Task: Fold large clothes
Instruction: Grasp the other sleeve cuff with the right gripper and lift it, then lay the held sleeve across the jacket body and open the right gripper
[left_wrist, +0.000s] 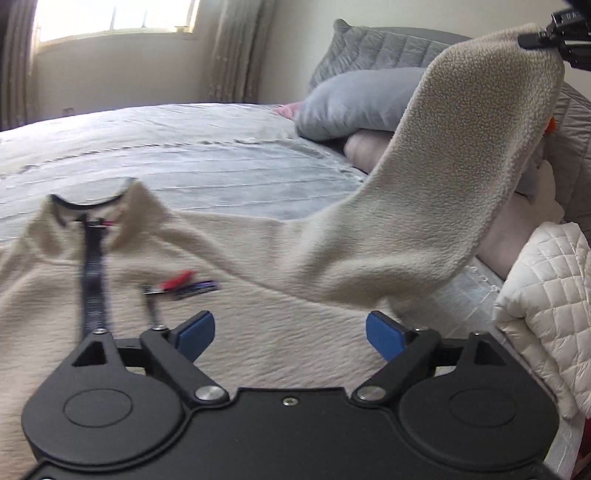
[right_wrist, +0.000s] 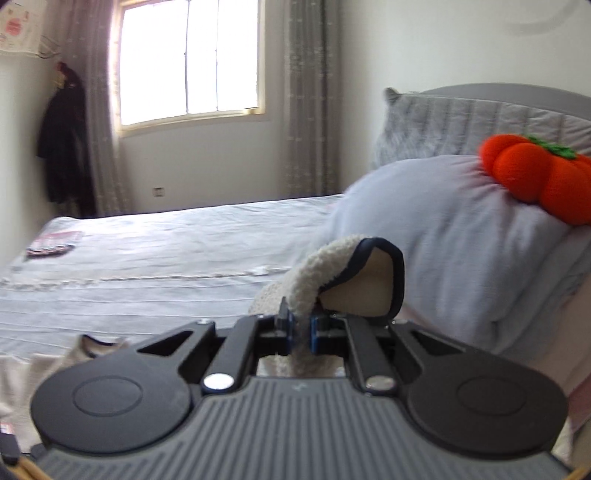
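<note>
A cream fleece pullover (left_wrist: 280, 325) with a dark zip and collar lies flat on the bed. My left gripper (left_wrist: 290, 334) is open and empty just above its chest. Its right sleeve (left_wrist: 465, 155) is lifted high toward the upper right, where my right gripper (left_wrist: 554, 35) holds its end. In the right wrist view my right gripper (right_wrist: 301, 334) is shut on the sleeve cuff (right_wrist: 354, 280), which has dark trim and curls up over the fingers. The collar (right_wrist: 96, 345) shows at lower left.
The bed (left_wrist: 177, 158) has a pale blue-grey cover. Grey pillows (left_wrist: 354, 99) and a headboard are at the right, with an orange pumpkin plush (right_wrist: 539, 177) on top. A white quilted jacket (left_wrist: 546, 317) lies at the right edge. A small dark item (right_wrist: 55, 243) lies far left.
</note>
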